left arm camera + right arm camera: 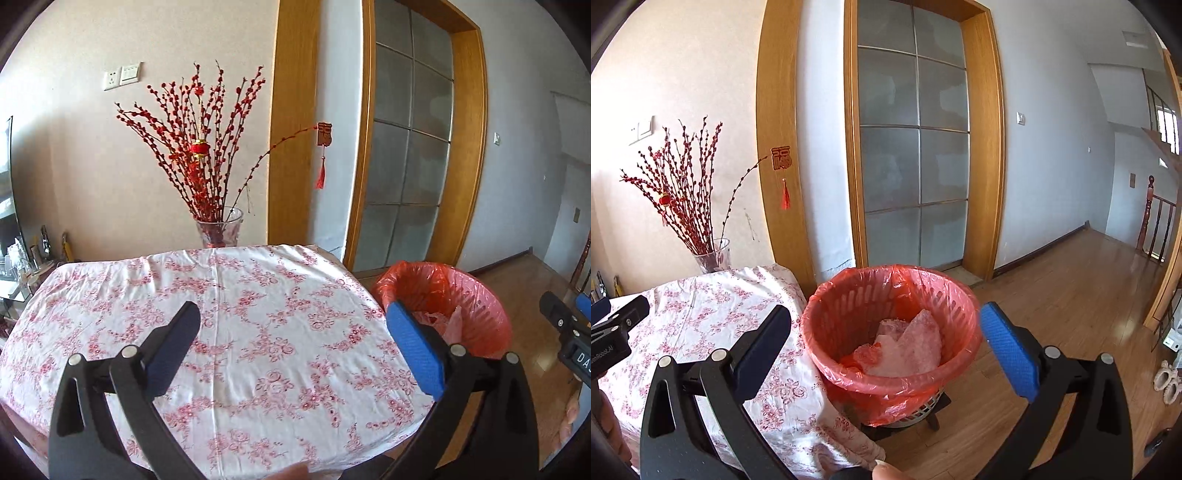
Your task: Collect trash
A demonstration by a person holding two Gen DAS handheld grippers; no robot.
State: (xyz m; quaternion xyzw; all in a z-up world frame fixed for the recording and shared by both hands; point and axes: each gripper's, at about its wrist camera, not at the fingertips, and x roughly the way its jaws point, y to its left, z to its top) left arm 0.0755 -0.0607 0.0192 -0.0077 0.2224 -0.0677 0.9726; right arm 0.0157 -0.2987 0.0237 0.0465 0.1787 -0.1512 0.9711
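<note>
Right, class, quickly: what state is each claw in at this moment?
Left claw: open, holding nothing, over the floral tablecloth.
Right claw: open, holding nothing, facing the red-lined bin.

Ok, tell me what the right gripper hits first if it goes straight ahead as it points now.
Probably the bin: the open right gripper points into its red-lined mouth, so the crumpled wrapping inside looks like first contact. Depth is unclear; it might catch the near rim instead.

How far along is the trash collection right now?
Done: crumpled plastic lies inside the red-lined bin, and the floral tablecloth shows no trash. In hand: nothing; the left gripper and right gripper are both open and empty. Left: nothing visible to pick up.
</note>
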